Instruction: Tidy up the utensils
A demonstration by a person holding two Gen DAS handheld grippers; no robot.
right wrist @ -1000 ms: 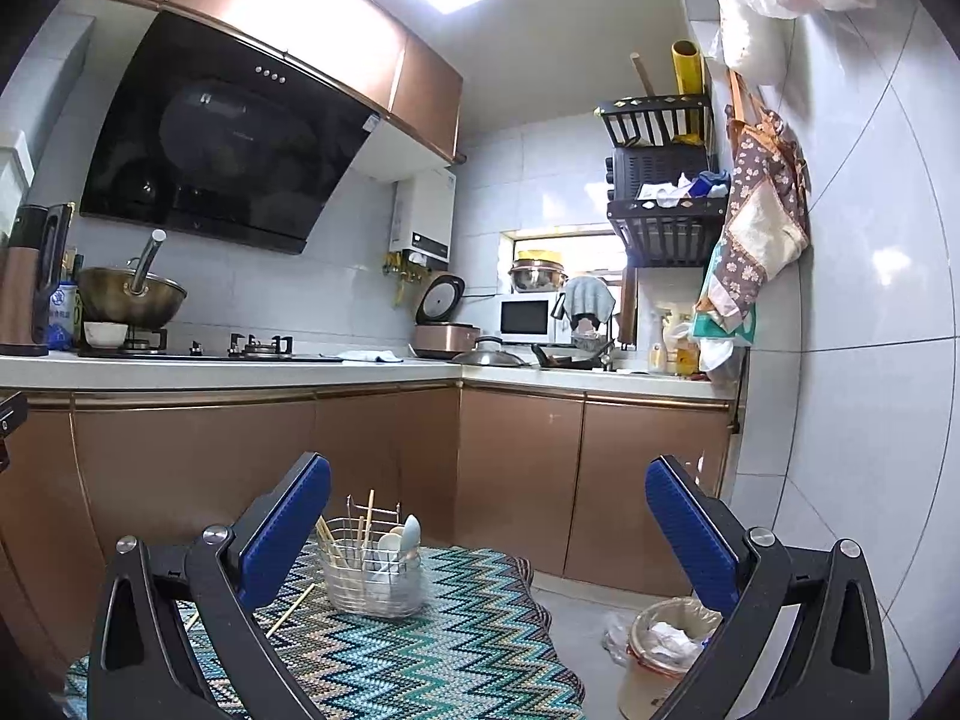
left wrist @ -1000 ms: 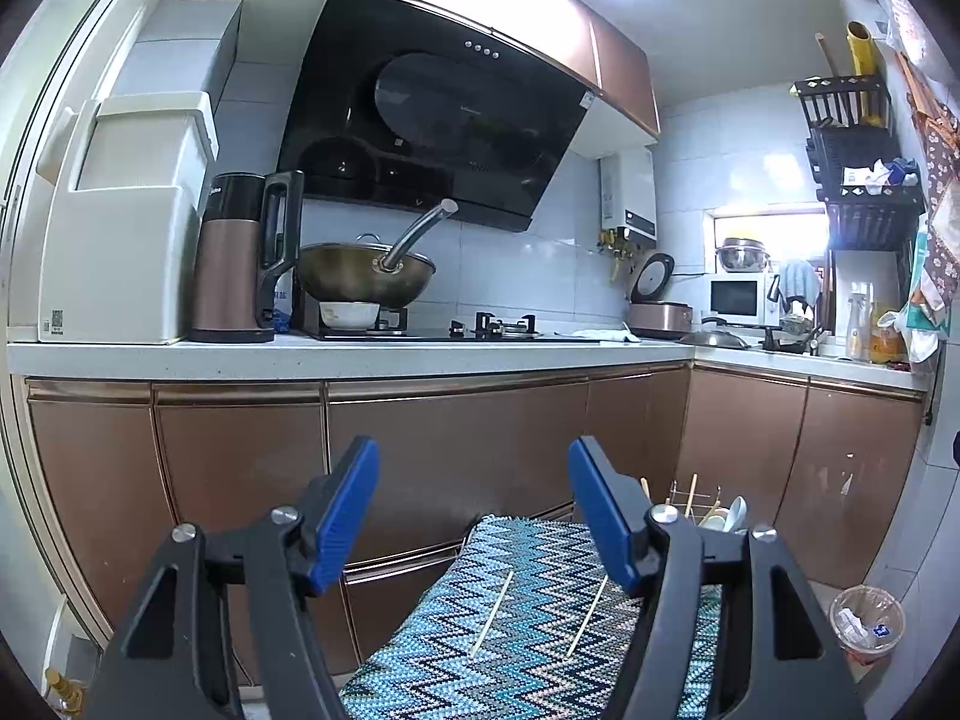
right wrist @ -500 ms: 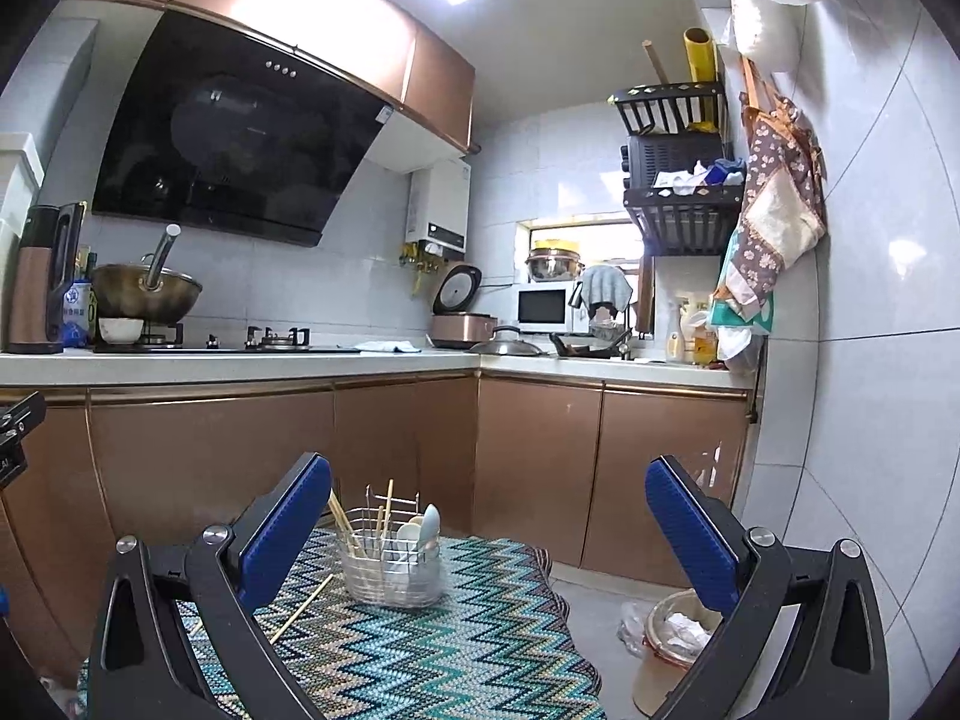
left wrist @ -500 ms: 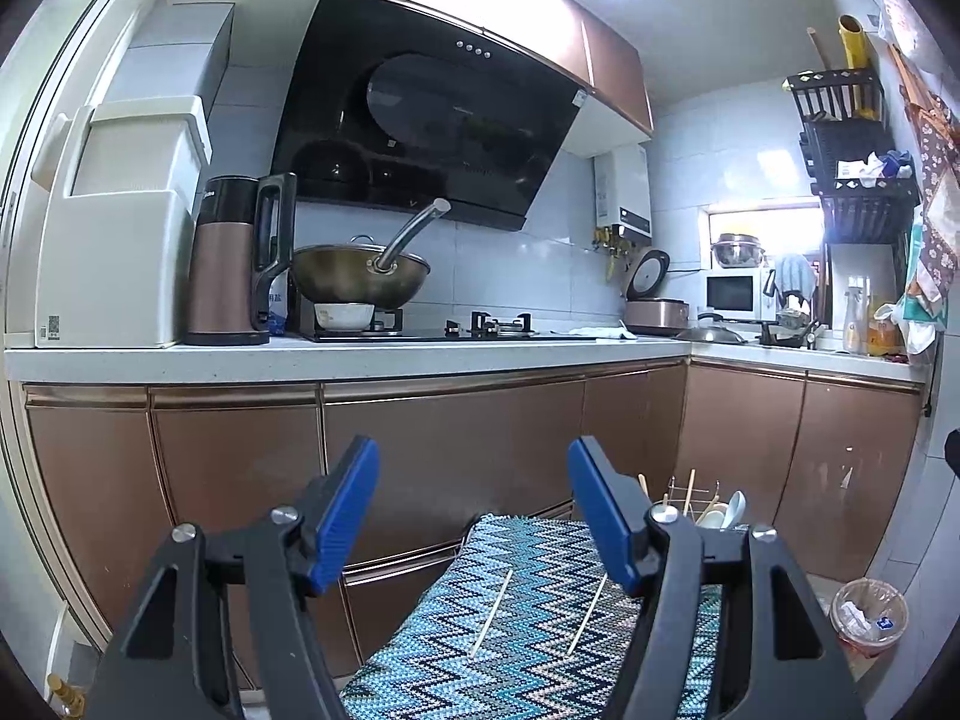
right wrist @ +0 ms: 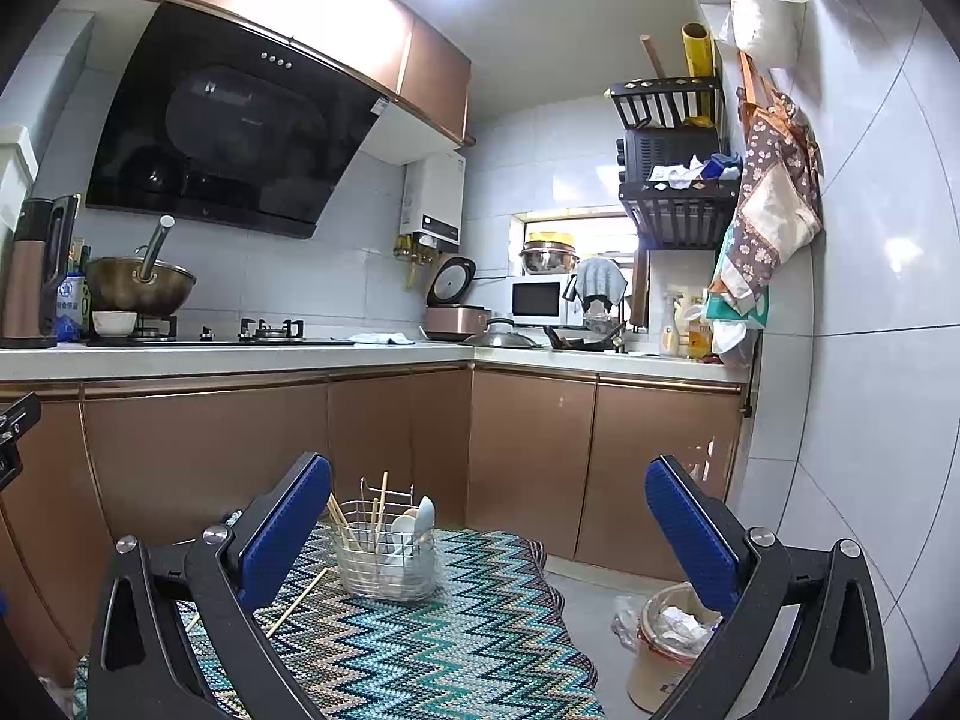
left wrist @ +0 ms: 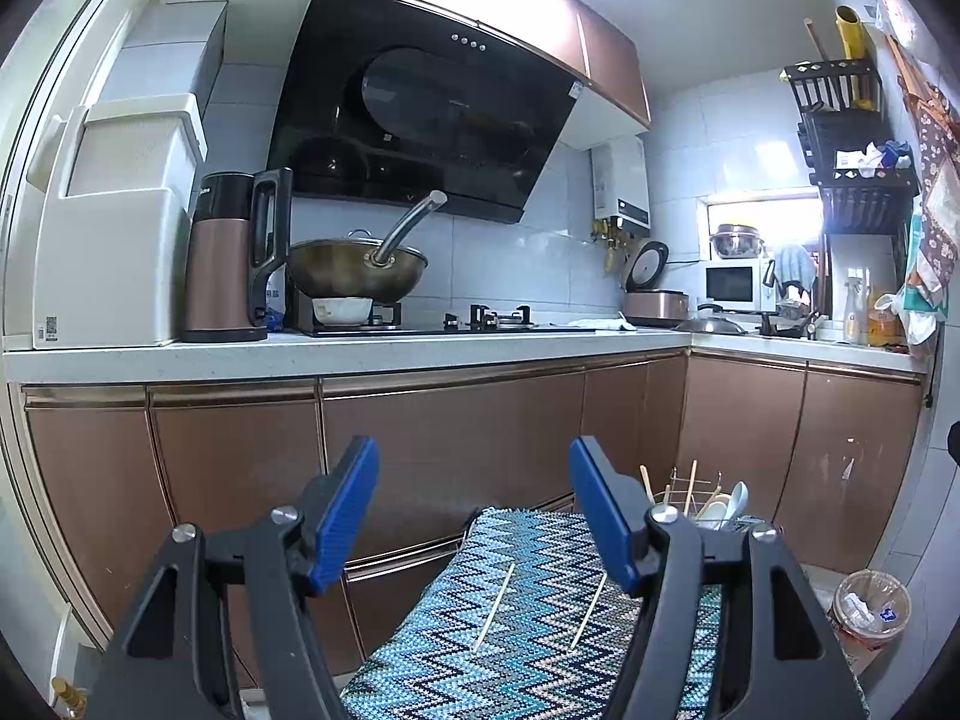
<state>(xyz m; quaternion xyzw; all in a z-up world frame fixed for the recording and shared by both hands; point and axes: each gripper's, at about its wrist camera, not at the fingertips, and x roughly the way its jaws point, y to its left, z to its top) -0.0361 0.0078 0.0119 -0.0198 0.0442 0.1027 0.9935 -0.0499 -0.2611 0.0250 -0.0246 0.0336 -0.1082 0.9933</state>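
Two loose wooden chopsticks [left wrist: 495,606] [left wrist: 589,611] lie on a zigzag-patterned cloth [left wrist: 528,660] that covers a table. A wire utensil basket [right wrist: 384,561] stands on the cloth and holds chopsticks and white spoons; it also shows in the left wrist view [left wrist: 699,507] behind the right finger. One chopstick [right wrist: 297,600] lies left of the basket in the right wrist view. My left gripper [left wrist: 474,510] is open and empty above the chopsticks. My right gripper [right wrist: 489,531] is wide open and empty, above the cloth near the basket.
Copper kitchen cabinets [left wrist: 450,438] and a white counter [left wrist: 336,354] stand behind the table. A wok [left wrist: 357,270] and a kettle [left wrist: 231,264] sit on the counter. A lined bin [right wrist: 666,654] stands on the floor at the right, also in the left wrist view [left wrist: 870,606].
The right wrist view has shifted so the basket now sits more towards the centre and closer. The left gripper has barely moved. Both stay open.
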